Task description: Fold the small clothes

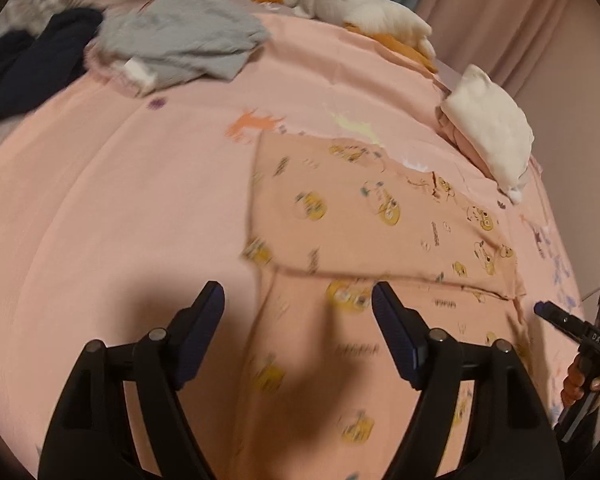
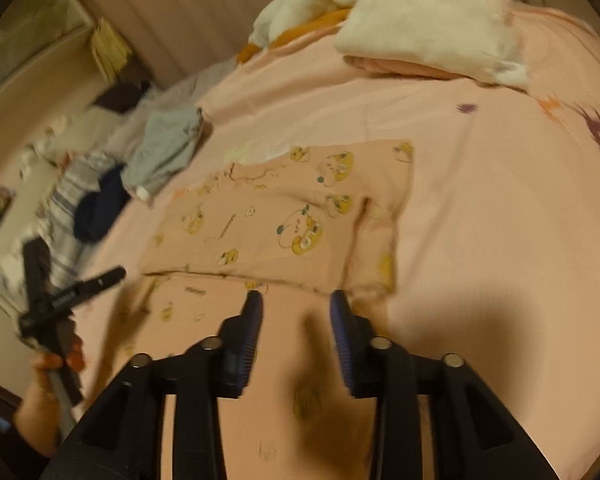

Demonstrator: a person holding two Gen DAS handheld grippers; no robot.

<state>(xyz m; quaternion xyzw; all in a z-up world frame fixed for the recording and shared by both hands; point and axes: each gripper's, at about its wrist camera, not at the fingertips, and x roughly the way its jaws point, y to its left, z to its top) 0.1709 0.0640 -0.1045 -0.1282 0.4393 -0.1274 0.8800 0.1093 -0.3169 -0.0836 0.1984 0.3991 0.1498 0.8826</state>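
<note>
A pink garment with yellow cartoon prints (image 1: 364,220) lies flat on the pink bedsheet, its far part folded over the near part; it also shows in the right wrist view (image 2: 276,216). My left gripper (image 1: 298,296) is open and empty, hovering over the garment's near left part. My right gripper (image 2: 296,300) is open and empty, just above the fold edge near the garment's right end. The right gripper shows at the right edge of the left wrist view (image 1: 568,324), and the left gripper at the left of the right wrist view (image 2: 80,288).
A grey garment (image 1: 180,36) and dark navy clothes (image 1: 24,64) lie at the far left of the bed. A white and orange plush toy (image 1: 356,8) lies at the back. A folded stack, white on pink (image 1: 488,132), sits at the far right. Curtains hang behind.
</note>
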